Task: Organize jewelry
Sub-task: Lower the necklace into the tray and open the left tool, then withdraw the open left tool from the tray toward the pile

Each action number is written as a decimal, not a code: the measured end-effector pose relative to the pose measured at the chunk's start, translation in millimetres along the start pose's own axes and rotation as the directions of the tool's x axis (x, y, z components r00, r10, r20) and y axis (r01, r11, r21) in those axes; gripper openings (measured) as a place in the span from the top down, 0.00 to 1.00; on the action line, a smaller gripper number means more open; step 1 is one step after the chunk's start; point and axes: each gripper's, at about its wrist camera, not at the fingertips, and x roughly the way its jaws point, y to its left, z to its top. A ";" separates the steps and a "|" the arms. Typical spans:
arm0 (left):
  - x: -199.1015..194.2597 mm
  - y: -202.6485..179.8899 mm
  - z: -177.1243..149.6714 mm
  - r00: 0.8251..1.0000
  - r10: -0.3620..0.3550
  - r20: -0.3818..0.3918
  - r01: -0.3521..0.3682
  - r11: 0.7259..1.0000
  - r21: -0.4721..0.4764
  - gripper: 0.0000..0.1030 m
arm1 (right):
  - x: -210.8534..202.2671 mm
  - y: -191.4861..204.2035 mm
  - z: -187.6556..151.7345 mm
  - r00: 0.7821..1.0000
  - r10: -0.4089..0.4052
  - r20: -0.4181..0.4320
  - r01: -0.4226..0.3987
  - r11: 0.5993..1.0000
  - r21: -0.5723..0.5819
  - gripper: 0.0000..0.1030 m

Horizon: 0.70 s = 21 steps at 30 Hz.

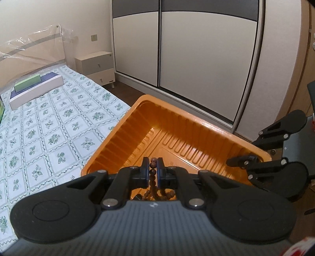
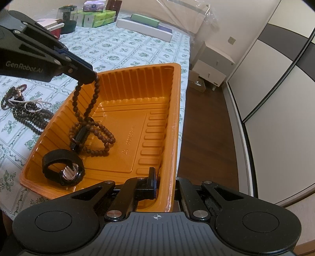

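My left gripper point(image 1: 152, 173) is shut on a brown bead necklace point(image 1: 152, 172) and holds it over the orange plastic tray point(image 1: 196, 126). In the right wrist view the left gripper point(image 2: 92, 75) dangles the bead necklace point(image 2: 94, 110), whose lower loops rest on the floor of the tray point(image 2: 137, 74). A black watch point(image 2: 63, 169) lies in the tray's near left corner. My right gripper point(image 2: 163, 183) is shut on the tray's near rim, one finger inside, one outside. It also shows in the left wrist view point(image 1: 232, 162). More bead strands point(image 2: 25, 112) lie on the bed, left of the tray.
The tray sits at the edge of a bed with a floral sheet point(image 2: 122, 49). Boxes point(image 2: 145, 23) and tissue packs point(image 2: 98, 17) lie at the head of the bed. A nightstand point(image 2: 212, 63), a wardrobe point(image 1: 196, 49) and wooden floor point(image 2: 206, 128) lie beyond the bed.
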 end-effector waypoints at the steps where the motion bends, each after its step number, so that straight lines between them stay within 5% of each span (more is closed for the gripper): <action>1: 1.5 -0.2 -0.2 1.000 -0.004 -0.006 0.004 1.000 -0.001 0.93 | 0.3 -0.4 0.1 1.000 0.000 0.000 0.000 1.000 0.000 0.97; 10: 5.1 -4.4 -8.2 0.999 -0.015 -0.036 0.015 1.000 0.006 0.83 | 0.5 -0.4 0.1 1.000 0.002 0.003 -0.002 1.000 -0.001 0.97; 21: -65.4 62.9 -36.5 0.980 0.196 0.039 -0.191 0.977 -0.092 0.70 | -1.2 0.6 -0.3 1.000 0.001 0.007 -0.001 1.000 0.001 0.97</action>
